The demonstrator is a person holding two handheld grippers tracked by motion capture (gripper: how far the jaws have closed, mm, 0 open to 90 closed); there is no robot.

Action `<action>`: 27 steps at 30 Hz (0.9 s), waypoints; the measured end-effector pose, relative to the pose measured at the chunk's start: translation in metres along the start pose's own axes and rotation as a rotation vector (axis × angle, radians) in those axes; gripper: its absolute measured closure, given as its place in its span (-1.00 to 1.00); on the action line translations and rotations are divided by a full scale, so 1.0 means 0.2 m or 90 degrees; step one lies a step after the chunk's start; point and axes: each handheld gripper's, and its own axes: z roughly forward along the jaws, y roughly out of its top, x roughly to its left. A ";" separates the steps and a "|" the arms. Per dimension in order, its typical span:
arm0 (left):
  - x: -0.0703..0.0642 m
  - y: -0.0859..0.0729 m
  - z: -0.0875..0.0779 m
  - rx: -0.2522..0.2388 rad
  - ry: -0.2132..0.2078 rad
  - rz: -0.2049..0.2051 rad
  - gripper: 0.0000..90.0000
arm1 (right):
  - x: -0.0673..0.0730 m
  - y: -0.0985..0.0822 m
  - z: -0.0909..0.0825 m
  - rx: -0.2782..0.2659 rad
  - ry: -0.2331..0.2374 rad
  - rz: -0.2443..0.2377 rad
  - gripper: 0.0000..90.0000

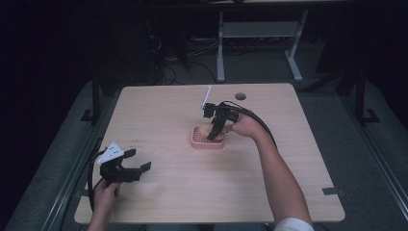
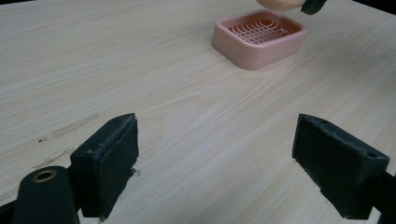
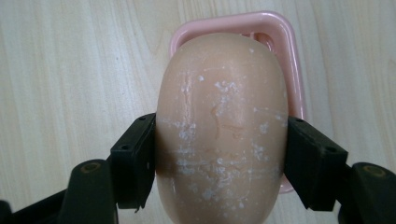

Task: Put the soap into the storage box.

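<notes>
Gripping the soap bar (image 3: 219, 135) across its width, our right gripper (image 3: 219, 158) has one black jaw pressed against each long side, so the bar sits clamped between them with its rounded end pointing away. The bar is peach-coloured and flecked with white residue (dried lather, we would guess). It hangs directly above the pink soap dish (image 3: 285, 37), whose rim shows around and behind it in the right gripper view. From the left gripper view, the bar's underside (image 2: 280, 3) looks clear of the dish (image 2: 259, 39), whose slatted floor lies bare — so we judge the soap is held just over the dish, not resting in it. Whether it is on its way in or out we cannot tell.

In the high view, the right gripper (image 1: 215, 131) tilts down over the dish (image 1: 208, 138) near the middle of the wooden table (image 1: 183, 192), the hand behind it. This steep angle suits lowering or lifting a slippery bar straight along the dish's walls.

Our left gripper (image 1: 135, 166) rests well apart, at the near left of the table, its jaws spread wide with nothing between them — parked, we think, clear of the working hand.
</notes>
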 end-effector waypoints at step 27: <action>0.00 0.00 0.00 -0.001 0.000 -0.005 -0.68 | -0.06 0.03 0.14 0.021 0.011 0.015 -0.30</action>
